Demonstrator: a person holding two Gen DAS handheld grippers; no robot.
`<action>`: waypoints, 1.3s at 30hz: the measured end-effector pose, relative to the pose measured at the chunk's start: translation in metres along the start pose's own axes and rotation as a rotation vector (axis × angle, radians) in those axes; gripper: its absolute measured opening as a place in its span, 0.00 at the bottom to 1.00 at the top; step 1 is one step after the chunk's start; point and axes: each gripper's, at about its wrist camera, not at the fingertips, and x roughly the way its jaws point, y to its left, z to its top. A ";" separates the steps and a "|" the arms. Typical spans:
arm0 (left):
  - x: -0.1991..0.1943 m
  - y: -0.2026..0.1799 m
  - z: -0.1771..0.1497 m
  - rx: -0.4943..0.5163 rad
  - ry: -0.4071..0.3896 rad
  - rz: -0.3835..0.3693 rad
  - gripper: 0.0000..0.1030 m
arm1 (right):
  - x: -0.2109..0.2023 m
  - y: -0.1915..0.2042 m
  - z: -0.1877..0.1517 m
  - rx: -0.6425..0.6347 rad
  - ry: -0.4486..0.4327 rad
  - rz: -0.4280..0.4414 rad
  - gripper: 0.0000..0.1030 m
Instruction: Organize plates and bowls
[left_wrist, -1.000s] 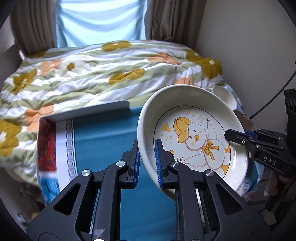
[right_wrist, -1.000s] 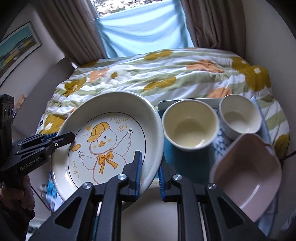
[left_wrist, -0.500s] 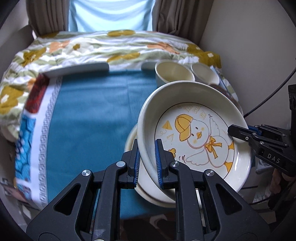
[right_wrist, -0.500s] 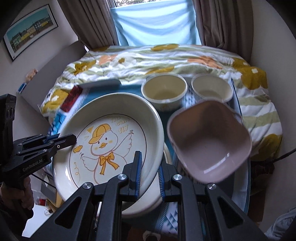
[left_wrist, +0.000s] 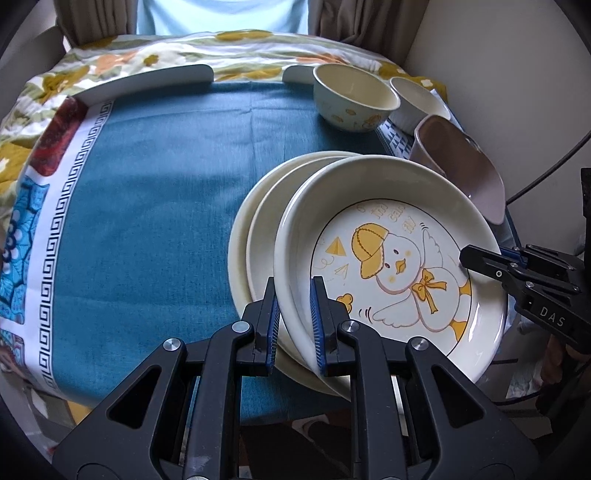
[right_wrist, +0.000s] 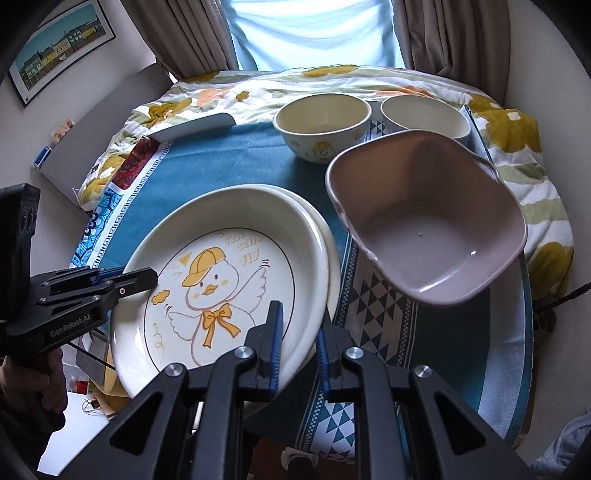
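A cream plate with a yellow duck drawing (left_wrist: 399, 266) (right_wrist: 221, 280) is held between both grippers, tilted just above a stack of two plain cream plates (left_wrist: 255, 236) (right_wrist: 328, 243) on the blue cloth. My left gripper (left_wrist: 293, 321) is shut on its left rim; it also shows in the right wrist view (right_wrist: 147, 277). My right gripper (right_wrist: 299, 343) is shut on its right rim; it also shows in the left wrist view (left_wrist: 469, 256). A mauve squarish bowl (right_wrist: 424, 225) (left_wrist: 461, 166) stands tilted to the right.
A duck-printed bowl (right_wrist: 323, 125) (left_wrist: 354, 98) and a white bowl (right_wrist: 424, 112) (left_wrist: 417, 101) stand at the back right of the blue cloth (left_wrist: 159, 192). A flowered quilt (right_wrist: 332, 83) lies behind. A wall (left_wrist: 498, 74) is close on the right.
Both grippers carried the duck plate forward and down over the table. It now hangs low over the stacked plates, which have come into full view.
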 end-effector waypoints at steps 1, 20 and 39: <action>0.002 0.000 0.000 0.002 0.002 0.000 0.14 | 0.001 0.000 -0.001 -0.001 0.001 -0.002 0.15; 0.026 -0.013 0.015 0.092 0.021 0.094 0.16 | 0.005 -0.004 -0.001 -0.008 -0.009 -0.023 0.15; 0.028 -0.028 0.022 0.214 0.012 0.263 0.16 | 0.007 -0.002 0.000 -0.031 -0.002 -0.039 0.15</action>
